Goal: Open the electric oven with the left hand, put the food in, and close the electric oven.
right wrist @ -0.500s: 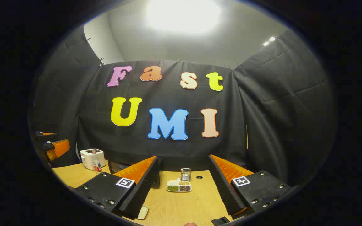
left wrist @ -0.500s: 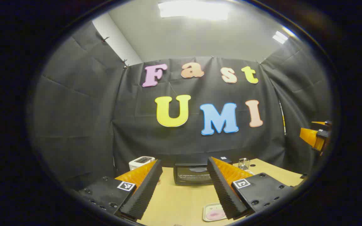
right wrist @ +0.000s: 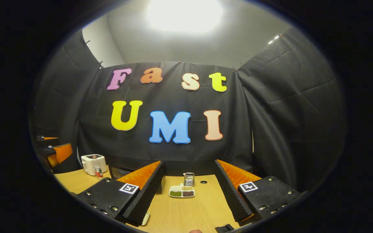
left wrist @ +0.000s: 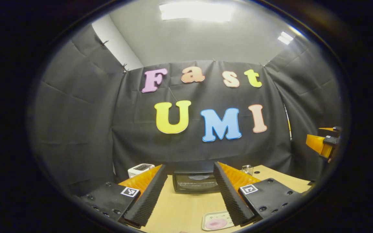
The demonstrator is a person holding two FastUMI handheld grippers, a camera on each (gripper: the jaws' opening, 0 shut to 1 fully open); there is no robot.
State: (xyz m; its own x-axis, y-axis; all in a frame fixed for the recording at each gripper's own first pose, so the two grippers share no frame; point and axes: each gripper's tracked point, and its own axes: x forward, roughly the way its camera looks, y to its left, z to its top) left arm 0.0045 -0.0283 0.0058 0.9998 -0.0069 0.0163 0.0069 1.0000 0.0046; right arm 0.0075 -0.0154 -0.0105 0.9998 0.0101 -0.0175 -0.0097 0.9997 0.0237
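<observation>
Left tool (left wrist: 189, 194) spread, ribbed pads, above wood-grain table (left wrist: 186, 210); boxy glass-fronted oven (left wrist: 195, 182) shut; pink food on rectangular tray (left wrist: 216, 222). Right tool (right wrist: 189, 194) spread, empty.

You have: table (left wrist: 186, 207), pale matt wood grain; electric oven (left wrist: 195, 182), glossy dark glass door; toaster (right wrist: 93, 162), smooth white plastic; cup (right wrist: 189, 179), shiny ribbed metal; booth wall, matt creased cloth

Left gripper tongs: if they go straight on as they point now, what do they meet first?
Probably the electric oven, door closed, which sits framed between the open left gripper tongs. Bare table lies before it; depth is unclear.
</observation>
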